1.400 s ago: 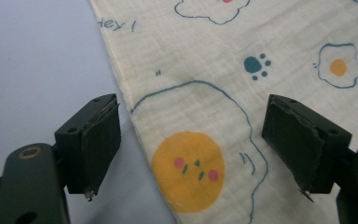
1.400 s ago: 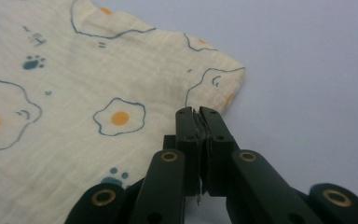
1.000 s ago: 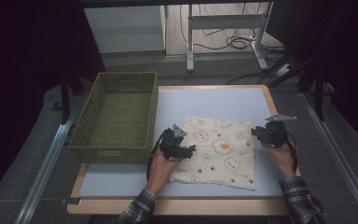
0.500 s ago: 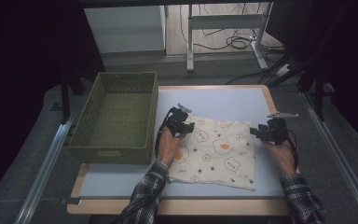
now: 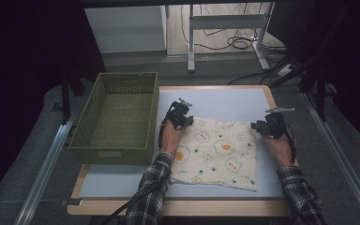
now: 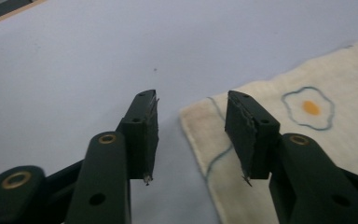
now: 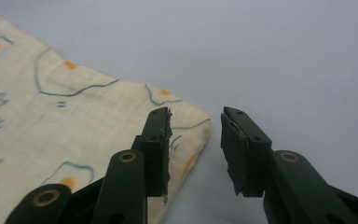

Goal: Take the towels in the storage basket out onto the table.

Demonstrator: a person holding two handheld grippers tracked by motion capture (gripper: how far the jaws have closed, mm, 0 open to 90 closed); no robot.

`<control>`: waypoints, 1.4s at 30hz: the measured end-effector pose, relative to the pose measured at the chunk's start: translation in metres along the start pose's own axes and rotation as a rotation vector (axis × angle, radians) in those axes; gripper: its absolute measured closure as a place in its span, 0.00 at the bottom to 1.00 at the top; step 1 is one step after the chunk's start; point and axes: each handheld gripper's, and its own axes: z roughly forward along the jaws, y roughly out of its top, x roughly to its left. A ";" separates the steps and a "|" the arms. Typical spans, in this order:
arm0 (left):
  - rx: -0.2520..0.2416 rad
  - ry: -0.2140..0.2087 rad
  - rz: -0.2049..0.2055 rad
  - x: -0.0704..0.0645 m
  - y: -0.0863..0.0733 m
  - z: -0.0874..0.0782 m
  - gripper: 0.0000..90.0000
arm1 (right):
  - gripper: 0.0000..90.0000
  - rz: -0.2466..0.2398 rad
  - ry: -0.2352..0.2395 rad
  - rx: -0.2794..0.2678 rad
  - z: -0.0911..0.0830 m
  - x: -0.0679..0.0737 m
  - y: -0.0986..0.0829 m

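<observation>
We have moved our left gripper (image 5: 180, 114) up from the cloth's (image 5: 218, 152) middle to its far left corner; our right gripper (image 5: 268, 125) waits at the far right corner. Both stand open, straddling corners, cloth flat on the table (image 5: 225, 101): 2 pinches likely next.

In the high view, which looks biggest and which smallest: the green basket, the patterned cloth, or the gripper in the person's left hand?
Largest to smallest as they look in the high view:
1. Green basket, though it is close to the cloth.
2. Patterned cloth, spread flat on the table.
3. Left gripper, much the smallest, at the cloth's far left corner.
</observation>
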 end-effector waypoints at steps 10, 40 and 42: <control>-0.013 -0.112 -0.039 0.005 -0.007 0.004 0.80 | 0.93 -0.014 0.009 0.023 0.016 0.001 0.001; -0.150 -0.052 0.040 -0.023 -0.011 -0.058 0.98 | 0.97 -0.061 0.078 -0.056 -0.048 0.013 -0.002; -0.150 -0.057 0.047 -0.026 -0.018 -0.062 0.97 | 0.97 -0.060 0.087 -0.059 -0.055 0.016 -0.009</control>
